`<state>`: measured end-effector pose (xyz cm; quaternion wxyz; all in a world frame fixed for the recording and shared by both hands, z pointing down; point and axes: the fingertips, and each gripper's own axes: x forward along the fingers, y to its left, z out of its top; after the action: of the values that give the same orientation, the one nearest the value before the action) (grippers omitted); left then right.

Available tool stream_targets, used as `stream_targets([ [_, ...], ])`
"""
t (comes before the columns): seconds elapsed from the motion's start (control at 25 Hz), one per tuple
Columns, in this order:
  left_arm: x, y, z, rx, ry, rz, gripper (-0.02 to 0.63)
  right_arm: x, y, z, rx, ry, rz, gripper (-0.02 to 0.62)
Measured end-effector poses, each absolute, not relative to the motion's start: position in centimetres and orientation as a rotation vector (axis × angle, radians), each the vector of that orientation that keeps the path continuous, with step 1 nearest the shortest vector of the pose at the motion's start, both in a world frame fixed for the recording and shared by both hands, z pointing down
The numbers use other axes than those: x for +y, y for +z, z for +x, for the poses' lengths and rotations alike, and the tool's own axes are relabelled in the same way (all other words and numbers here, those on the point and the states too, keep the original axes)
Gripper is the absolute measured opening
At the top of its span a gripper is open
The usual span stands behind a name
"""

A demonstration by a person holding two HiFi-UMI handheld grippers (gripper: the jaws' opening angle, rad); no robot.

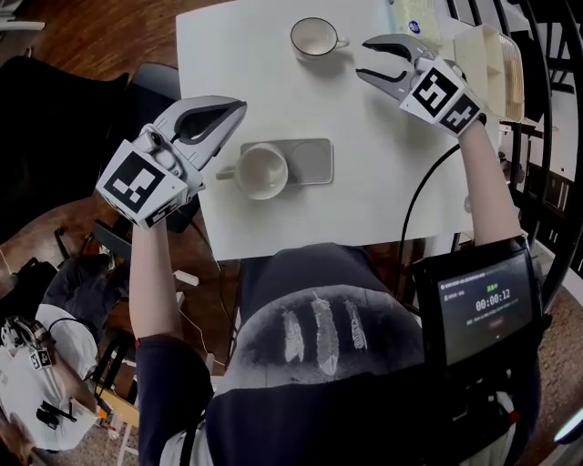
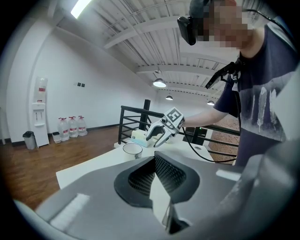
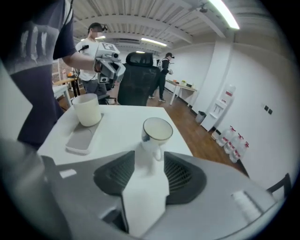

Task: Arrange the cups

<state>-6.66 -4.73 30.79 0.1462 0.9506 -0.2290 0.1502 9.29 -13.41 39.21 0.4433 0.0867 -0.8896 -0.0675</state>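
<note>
A white cup with a dark rim point(image 1: 314, 38) stands at the far side of the white table point(image 1: 383, 173), its handle turned right. My right gripper point(image 1: 363, 58) is open just right of that handle. In the right gripper view the cup point(image 3: 157, 130) sits just ahead of the spread jaws, its handle between the tips and untouched. A cream cup point(image 1: 261, 170) rests on a grey tray point(image 1: 310, 159) near the front edge, handle pointing left. My left gripper point(image 1: 239, 109) is shut and empty above the table's left edge, beside the cream cup point(image 3: 87, 109).
A white rack point(image 1: 496, 59) and a pale pack point(image 1: 414, 18) sit at the table's far right corner. A black railing point(image 2: 129, 119) runs behind the table. A black office chair point(image 3: 138, 79) and people stand beyond its near end.
</note>
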Motion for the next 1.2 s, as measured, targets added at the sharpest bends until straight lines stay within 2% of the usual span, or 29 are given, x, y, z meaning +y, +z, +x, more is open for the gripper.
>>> stream_targets([
  [0.24, -5.6, 31.7, -6.6, -0.669, 0.477, 2.710, 0.014, -17.8, 41.1, 8.4, -2.097, -0.256, 0.167, 0.190],
  [0.48, -5.2, 33.6, -7.2, -0.679, 0.506, 2.676, 0.014, -18.7, 45.8, 7.3, -2.055, -0.234, 0.068, 0.190],
  [0.68, -4.8, 33.8, -7.6, -0.697, 0.530, 2.657, 0.014, -18.9, 45.9, 7.1, -2.109, -0.221, 0.061, 0.190],
  [0.72, -4.7, 33.9, -7.7, -0.697, 0.542, 2.658, 0.014, -19.0, 45.8, 7.0, -2.116, -0.230, 0.061, 0.156],
  [0.76, -4.7, 34.0, -7.8, -0.697, 0.557, 2.660, 0.014, -19.0, 45.6, 7.0, -2.121, -0.242, 0.062, 0.092],
  [0.8, -4.6, 34.0, -7.8, -0.697, 0.563, 2.660, 0.014, -19.1, 45.6, 6.9, -2.124, -0.251, 0.064, 0.077],
  [1.2, -4.9, 33.6, -7.6, -0.714, 0.533, 2.651, 0.014, -19.1, 44.2, 6.4, -2.219, -0.205, 0.192, 0.067],
])
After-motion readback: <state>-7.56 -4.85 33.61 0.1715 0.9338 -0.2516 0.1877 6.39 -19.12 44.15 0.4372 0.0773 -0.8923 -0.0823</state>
